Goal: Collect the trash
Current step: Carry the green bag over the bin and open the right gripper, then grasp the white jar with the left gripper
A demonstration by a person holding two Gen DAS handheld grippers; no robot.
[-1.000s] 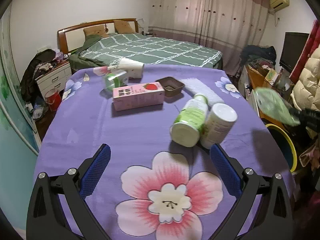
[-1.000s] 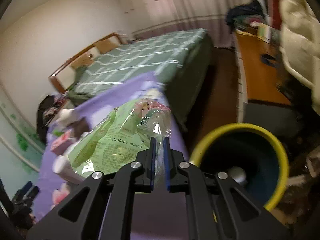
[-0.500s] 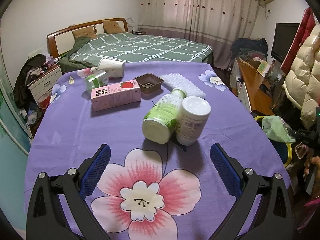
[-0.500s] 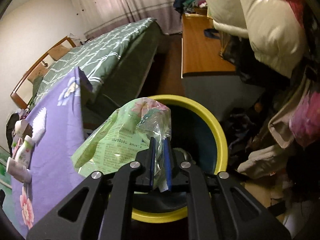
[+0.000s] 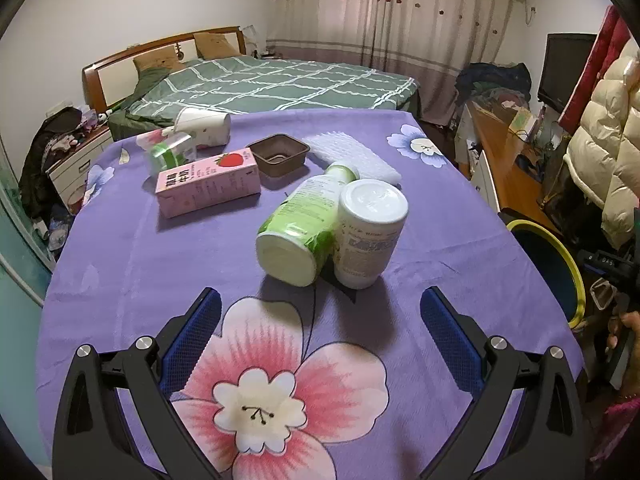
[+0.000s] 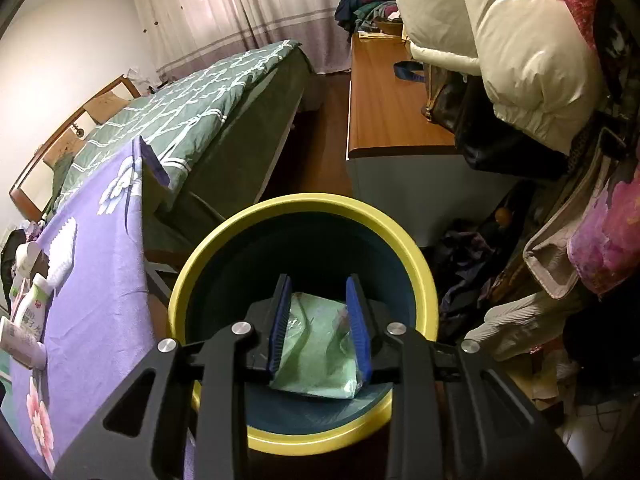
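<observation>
step: drop trash | right gripper [image 6: 319, 322] fingers apart, holding nothing, over round yellow-rimmed bin [image 6: 298, 204] | crinkly green plastic bag [image 6: 316, 354] lies inside, low middle | left gripper [image 5: 320, 322] wide open above purple flowered tablecloth [image 5: 120, 260] | tip: lift straight up, miss the rim

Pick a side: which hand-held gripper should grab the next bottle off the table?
Left. The left hand-held gripper is open, facing the green bottle. The right hand-held gripper is over the bin.
</observation>
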